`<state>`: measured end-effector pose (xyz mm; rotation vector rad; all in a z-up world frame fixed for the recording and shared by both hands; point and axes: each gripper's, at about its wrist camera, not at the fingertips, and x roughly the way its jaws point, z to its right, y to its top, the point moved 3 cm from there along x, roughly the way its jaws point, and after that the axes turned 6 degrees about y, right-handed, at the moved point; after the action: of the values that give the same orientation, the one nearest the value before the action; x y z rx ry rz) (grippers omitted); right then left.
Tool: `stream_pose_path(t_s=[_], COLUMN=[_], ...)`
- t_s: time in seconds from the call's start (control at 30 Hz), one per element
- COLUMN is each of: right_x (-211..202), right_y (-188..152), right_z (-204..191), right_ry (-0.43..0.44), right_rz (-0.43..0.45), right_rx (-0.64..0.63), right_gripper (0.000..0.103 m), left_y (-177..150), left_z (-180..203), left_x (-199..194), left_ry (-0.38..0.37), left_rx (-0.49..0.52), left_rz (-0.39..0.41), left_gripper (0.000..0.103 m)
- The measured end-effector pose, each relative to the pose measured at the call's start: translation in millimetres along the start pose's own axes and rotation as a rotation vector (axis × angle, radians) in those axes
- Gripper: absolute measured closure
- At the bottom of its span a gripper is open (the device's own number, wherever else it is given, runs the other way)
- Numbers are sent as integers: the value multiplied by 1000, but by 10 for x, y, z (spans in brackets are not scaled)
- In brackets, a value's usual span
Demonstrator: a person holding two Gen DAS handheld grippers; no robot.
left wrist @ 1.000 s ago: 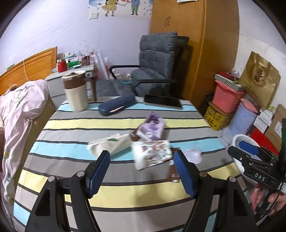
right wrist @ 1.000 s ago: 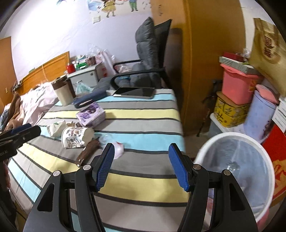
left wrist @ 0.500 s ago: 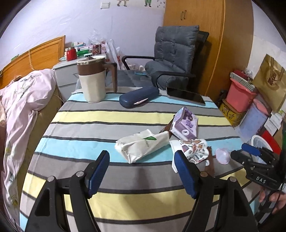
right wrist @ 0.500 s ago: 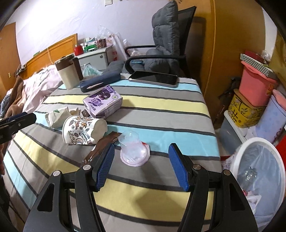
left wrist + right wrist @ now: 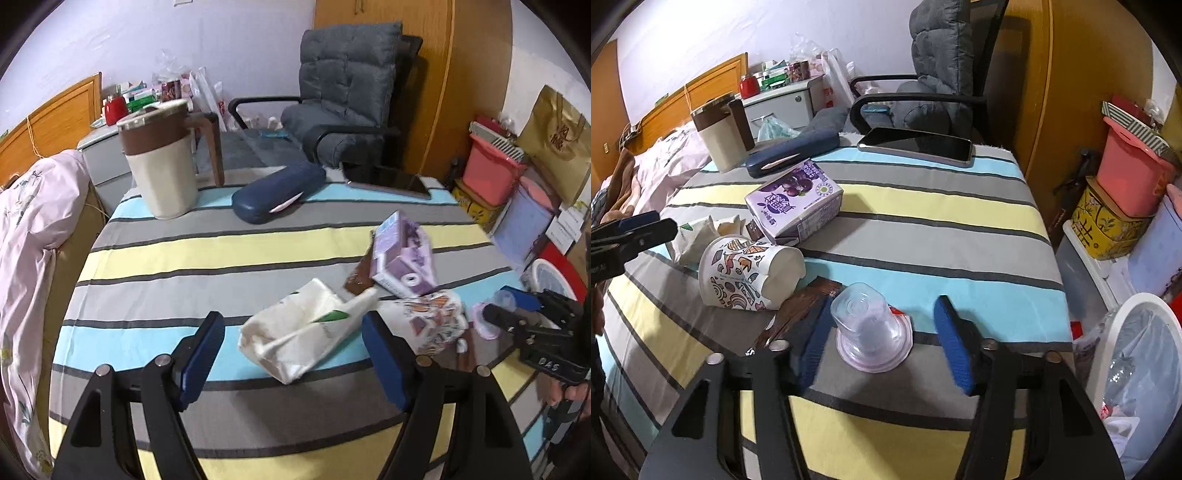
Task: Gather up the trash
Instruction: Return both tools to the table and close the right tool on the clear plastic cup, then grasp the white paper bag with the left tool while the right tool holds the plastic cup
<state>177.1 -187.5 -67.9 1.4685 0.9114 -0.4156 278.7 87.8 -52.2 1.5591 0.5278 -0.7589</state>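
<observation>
L gripper [image 5: 291, 363] is closing in on the white wrapper [image 5: 306, 330], now btwn its fingers. R gripper [image 5: 884, 341] is nearing the clear cup [image 5: 870, 326], straddling it.

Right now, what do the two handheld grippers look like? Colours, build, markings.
Both match: black angular frames with triangular cut-outs, silver screw heads at the joints, and blue pads lining the fingers. Left gripper, right gripper. Seen from the left wrist camera, the right gripper carries white lettering, seemingly "DAS". A bare hand grips it below. No cables visible.
</observation>
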Motion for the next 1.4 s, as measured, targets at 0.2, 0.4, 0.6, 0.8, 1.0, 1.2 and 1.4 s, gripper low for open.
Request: stream_pose_path(t_s=[0.2,0.4,0.6,0.8,1.0,1.2,1.4], right_x=[33,31,7,1,-3,-9,-10], right_y=[-2,1,-8,-23,-29,-34,-34], right_z=[-14,2,46,50,51,47,49], right_ry=[9,12,5,5,7,9,9], right_rz=[-7,-3,4,6,7,10,13], right_rx=[-3,3,14,15,18,19,20], right_gripper=[67,67,67,68,68,68,68], left_y=[-15,-113,-256,-210,-112,-107,-73], left_z=[-55,65,249,265,140,224,266], left_x=[176,191,29,-141,41,251,383], left_ry=[-67,-115,-199,-110,-162,-165,-162], left_rx=[-11,9,48,86,30,33,32], left_rz=[-46,-74,-97,-19,-62,-104,-131], left_gripper=[24,24,24,24,24,24,24])
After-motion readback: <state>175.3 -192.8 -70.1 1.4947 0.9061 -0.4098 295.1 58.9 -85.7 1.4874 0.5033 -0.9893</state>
